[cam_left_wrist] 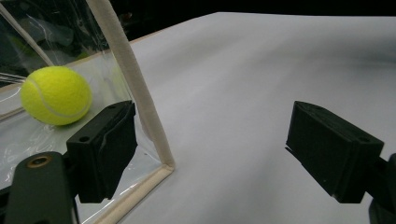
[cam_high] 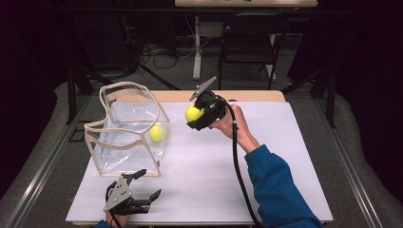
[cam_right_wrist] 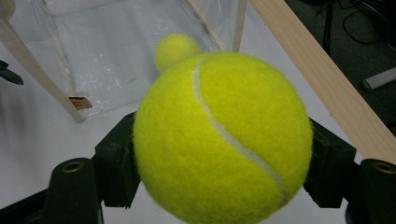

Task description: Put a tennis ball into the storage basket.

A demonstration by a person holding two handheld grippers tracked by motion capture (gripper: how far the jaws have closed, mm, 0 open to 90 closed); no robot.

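Now the right gripper [cam_high: 198, 115] clamps a ball [cam_high: 192, 113], bag [cam_high: 128, 130] just ahead. Carry it over the rim, then let go. Left gripper [cam_high: 142, 187] waits wide open.

Three views, one table

The table [cam_high: 266, 156] is overlooked from above; the clear bag [cam_high: 128, 130] is seen closely from both gripper views.

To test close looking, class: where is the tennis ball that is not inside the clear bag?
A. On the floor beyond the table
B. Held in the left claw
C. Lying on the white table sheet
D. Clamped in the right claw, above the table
D: the right claw is shut on the tennis ball, a jaw pressing each side.
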